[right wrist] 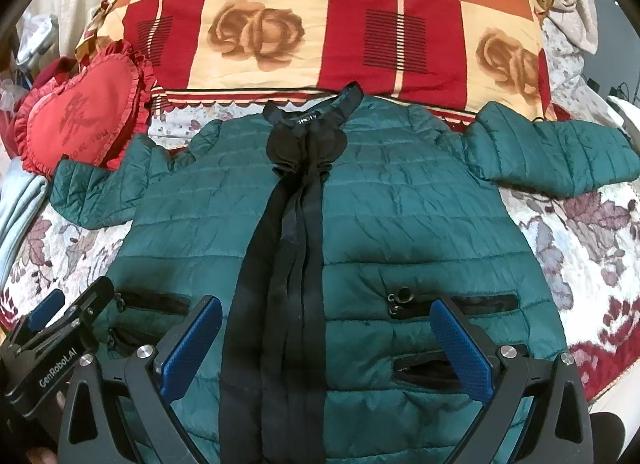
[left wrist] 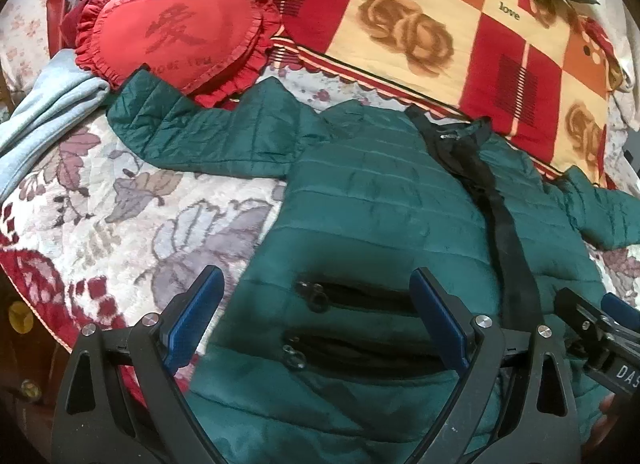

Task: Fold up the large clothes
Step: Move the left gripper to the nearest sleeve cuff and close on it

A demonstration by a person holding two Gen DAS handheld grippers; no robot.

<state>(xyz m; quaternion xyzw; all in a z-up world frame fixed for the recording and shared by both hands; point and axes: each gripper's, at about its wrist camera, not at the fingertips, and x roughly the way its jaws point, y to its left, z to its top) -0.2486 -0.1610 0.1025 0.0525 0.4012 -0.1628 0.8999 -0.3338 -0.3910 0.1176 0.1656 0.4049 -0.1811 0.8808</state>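
A dark green quilted jacket (right wrist: pixel 400 224) lies flat and front-up on the bed, both sleeves spread out, with a black placket (right wrist: pixel 280 264) down its middle and zipped pockets near the hem. It also shows in the left wrist view (left wrist: pixel 360 200). My left gripper (left wrist: pixel 316 288) is open over the jacket's left pockets, holding nothing. My right gripper (right wrist: pixel 326 312) is open over the hem, astride the placket, holding nothing. Each gripper shows at the edge of the other's view.
A red heart-shaped cushion (left wrist: pixel 176 36) lies beside the left sleeve. A red and cream checked quilt (right wrist: pixel 340 32) lies behind the collar. A light blue garment (left wrist: pixel 44 116) lies at the far left. The floral bedspread (left wrist: pixel 120 200) surrounds the jacket.
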